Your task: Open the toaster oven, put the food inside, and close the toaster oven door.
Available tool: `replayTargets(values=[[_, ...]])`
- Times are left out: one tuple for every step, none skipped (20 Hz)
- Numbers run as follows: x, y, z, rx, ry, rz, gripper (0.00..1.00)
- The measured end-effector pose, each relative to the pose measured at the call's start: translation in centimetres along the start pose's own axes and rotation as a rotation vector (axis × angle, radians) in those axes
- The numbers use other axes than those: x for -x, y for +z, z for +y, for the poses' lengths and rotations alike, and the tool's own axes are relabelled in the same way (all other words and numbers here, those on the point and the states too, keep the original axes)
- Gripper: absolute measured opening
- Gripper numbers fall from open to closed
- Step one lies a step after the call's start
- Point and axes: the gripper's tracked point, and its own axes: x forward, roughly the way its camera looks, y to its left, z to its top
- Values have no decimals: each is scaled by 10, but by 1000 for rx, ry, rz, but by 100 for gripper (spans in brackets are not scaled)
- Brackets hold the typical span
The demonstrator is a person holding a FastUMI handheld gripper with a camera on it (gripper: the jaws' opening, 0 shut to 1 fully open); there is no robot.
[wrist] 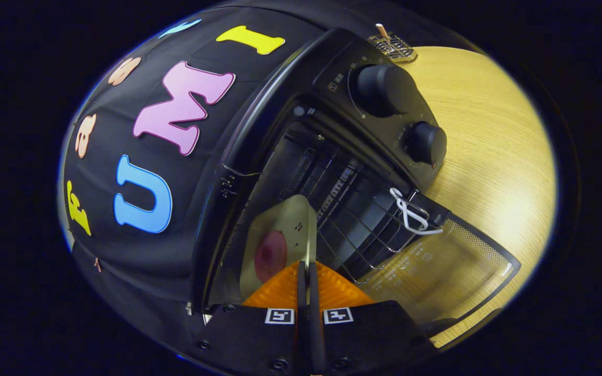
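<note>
The gripper (pixel 308 271) has its fingers pressed together on the edge of a pale plate (pixel 285 219), which carries a round reddish piece of food (pixel 270 255). The plate sits at the mouth of the oven (pixel 301 172), over the wire rack (pixel 363 230), with the glass door (pixel 437 271) folded down and open. Two knobs (pixel 384 89) stand beside the opening, and the oven rests on a wooden table (pixel 489 156).

The gripper (pixel 308 279) was pinched on a pale plate's (pixel 285 224) edge — the plate, bearing reddish food (pixel 269 255), was inside the toaster oven (pixel 327 172), door (pixel 437 266) open.
</note>
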Motion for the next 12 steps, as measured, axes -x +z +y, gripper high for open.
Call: replayTargets(values=[[0, -1, 0, -6, -4, 4, 6], [-2, -2, -2, -9, -12, 12, 6], [-2, -4, -4, -12, -23, 21, 6], [-5, -6, -7, -12, -33, 25, 6], [-3, -6, -8, -13, -47, 22, 6], [-4, -4, -10, -15, -63, 14, 6], [-1, -5, -10, -18, -74, 9, 6], [-1, -6, -8, -18, -70, 6, 7], [0, -8, -4, -24, -64, 9, 10], [8, -11, -2, -23, -55, 20, 10], [4, -15, 1, -24, -44, 38, 18], [5, -19, 2, -19, -36, 52, 25]])
